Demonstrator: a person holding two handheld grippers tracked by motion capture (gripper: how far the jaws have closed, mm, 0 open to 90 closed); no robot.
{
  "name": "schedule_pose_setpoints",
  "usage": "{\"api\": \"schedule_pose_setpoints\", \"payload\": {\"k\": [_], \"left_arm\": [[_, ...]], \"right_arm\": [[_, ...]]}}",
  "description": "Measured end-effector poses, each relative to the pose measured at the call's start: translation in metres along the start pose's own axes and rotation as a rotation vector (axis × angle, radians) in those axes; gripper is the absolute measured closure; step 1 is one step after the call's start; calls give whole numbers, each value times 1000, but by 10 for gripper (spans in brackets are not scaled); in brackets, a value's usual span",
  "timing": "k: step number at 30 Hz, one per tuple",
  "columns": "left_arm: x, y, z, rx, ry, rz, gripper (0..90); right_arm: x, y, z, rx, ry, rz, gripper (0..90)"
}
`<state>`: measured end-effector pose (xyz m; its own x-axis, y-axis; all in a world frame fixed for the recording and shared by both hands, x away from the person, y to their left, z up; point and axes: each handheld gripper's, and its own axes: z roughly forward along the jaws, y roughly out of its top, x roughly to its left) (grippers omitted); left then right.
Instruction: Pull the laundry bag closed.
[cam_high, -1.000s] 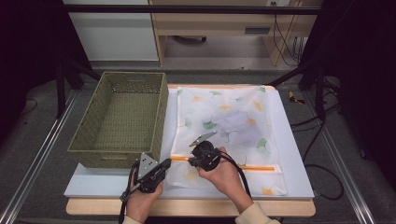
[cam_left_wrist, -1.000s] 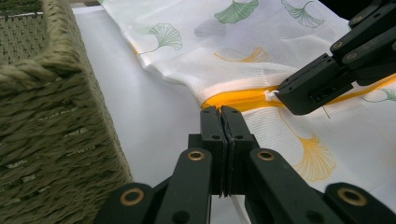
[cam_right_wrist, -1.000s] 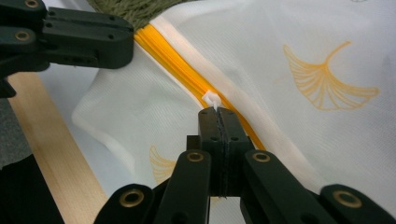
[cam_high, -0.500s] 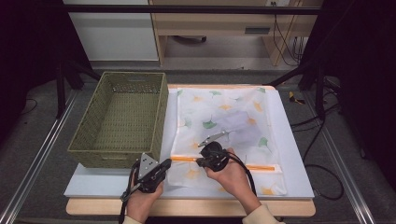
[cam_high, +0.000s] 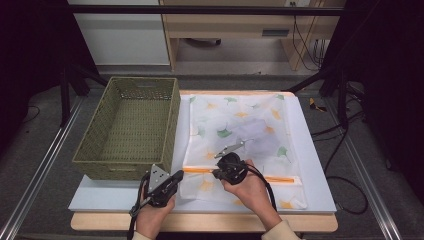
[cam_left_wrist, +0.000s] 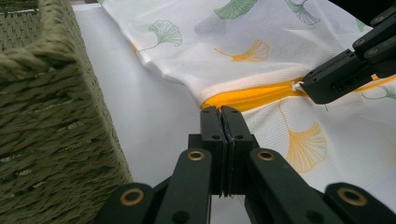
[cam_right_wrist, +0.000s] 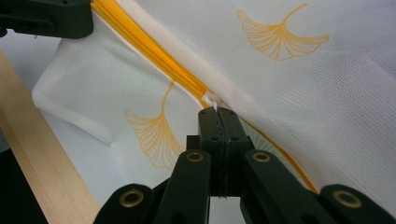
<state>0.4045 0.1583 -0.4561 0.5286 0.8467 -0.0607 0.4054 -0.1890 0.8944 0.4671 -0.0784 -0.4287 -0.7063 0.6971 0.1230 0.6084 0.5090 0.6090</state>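
Note:
A white mesh bag (cam_high: 245, 130) printed with ginkgo leaves lies flat on the white board, its orange zipper (cam_high: 280, 179) running across near the front. My left gripper (cam_high: 179, 174) is shut on the bag's left edge at the zipper's end (cam_left_wrist: 233, 100). My right gripper (cam_high: 216, 173) sits just right of it on the zipper line. Its jaws are shut on the small white zipper pull (cam_right_wrist: 212, 99). In the left gripper view the right gripper (cam_left_wrist: 343, 74) shows at the right with the pull at its tip.
A green woven basket (cam_high: 130, 125) stands on the left of the white board (cam_high: 310, 150), close beside the left gripper (cam_left_wrist: 223, 116). The wooden table edge (cam_right_wrist: 37, 154) runs along the front. Cables trail from both grippers toward the person.
The right hand has shifted a little to the right along the zipper line with its jaws still shut. The left hand has stayed put.

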Motion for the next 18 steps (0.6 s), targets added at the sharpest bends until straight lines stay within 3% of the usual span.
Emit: {"api": "schedule_pose_setpoints", "payload": {"k": [18], "left_arm": [[0,0,0,3,5,8,893]], "right_arm": [[-2,-5,-6,-6,-21,0,900]]}}
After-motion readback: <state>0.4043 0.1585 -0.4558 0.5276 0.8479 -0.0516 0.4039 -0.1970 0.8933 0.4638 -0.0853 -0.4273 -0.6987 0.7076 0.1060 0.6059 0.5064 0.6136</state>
